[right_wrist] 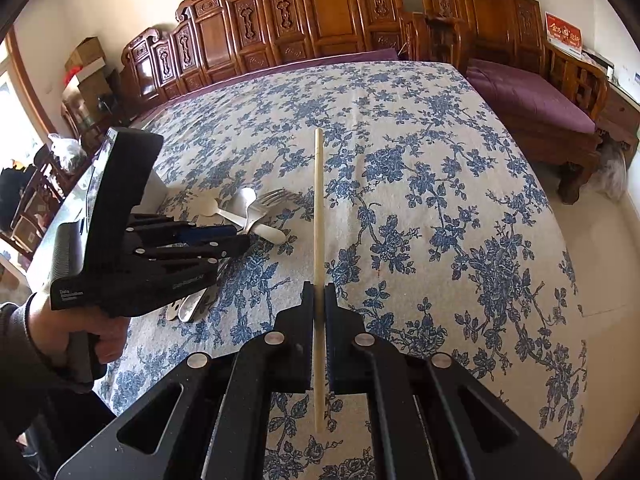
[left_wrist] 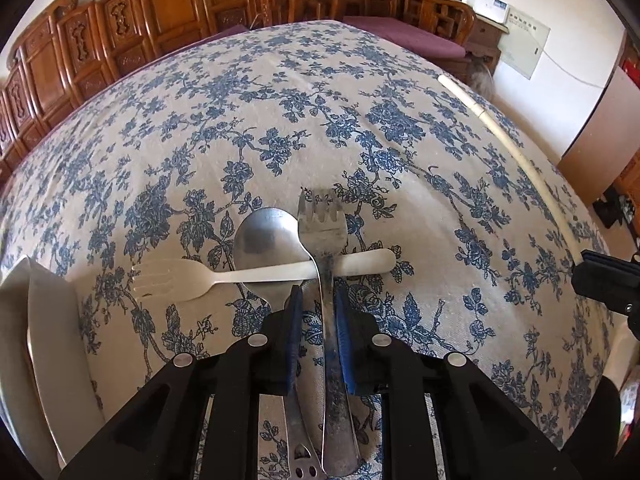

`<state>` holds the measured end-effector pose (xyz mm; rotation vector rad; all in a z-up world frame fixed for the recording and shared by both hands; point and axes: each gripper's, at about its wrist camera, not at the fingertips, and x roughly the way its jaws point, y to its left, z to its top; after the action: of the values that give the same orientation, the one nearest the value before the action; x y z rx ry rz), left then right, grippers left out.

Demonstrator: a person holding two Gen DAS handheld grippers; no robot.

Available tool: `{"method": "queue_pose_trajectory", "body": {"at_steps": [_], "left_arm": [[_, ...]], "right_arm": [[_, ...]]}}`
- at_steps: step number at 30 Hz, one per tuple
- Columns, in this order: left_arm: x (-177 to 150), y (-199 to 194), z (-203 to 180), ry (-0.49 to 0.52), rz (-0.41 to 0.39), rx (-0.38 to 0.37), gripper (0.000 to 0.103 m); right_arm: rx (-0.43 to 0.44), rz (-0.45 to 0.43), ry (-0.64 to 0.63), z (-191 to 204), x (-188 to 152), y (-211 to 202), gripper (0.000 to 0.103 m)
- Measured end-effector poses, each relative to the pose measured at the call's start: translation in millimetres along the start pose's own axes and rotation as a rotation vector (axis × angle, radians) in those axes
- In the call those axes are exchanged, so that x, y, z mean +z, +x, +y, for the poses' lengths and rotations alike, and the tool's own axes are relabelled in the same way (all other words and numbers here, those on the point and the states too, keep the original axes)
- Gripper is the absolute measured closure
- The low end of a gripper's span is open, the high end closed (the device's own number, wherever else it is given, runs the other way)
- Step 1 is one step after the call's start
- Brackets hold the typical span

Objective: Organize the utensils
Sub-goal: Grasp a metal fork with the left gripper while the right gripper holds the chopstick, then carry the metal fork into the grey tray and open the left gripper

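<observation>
Left gripper (left_wrist: 316,300): jaws clenched on the handle of a steel fork (left_wrist: 326,236), tines pointing away.
Right gripper (right_wrist: 319,300): jaws clenched on 1 pale chopstick (right_wrist: 318,200), held above the cloth.
Worktop (left_wrist: 360,100): blue floral cloth.
Spoon (left_wrist: 266,236): beside the gripped fork.
White fork (left_wrist: 192,276): lying crosswise under it.
White plate (left_wrist: 48,320): at the left edge.

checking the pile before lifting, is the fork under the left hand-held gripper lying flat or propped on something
Propped. The fork crosses over the handle of a paler fork beside the spoon, with the left hand-held gripper astride its handle.
</observation>
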<state>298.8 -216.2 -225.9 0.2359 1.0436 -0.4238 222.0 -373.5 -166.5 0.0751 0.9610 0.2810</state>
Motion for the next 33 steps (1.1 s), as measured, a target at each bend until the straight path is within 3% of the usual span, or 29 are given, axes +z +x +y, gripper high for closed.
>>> {"method": "queue_pose_trajectory", "body": {"at_steps": [6,23,33], "left_arm": [[-4.2,-5.1,-5.7,0.015,0.019,-0.001,0.097],[-27.7,-97.9,2.9,0.000,-0.127,0.013,0.097],[-44.2,-155.9,45.6,-0.054,-0.191,0.044,0.097]], "right_arm": [[0.002,-0.005,-0.002,1.7,0.3,-0.9,0.097],[0.027,-0.064,-0.059,33.2,7.9,-27.0,0.097],[0.061,-0.071,-0.119,75.2,16.0,-29.5,0.097]]}}
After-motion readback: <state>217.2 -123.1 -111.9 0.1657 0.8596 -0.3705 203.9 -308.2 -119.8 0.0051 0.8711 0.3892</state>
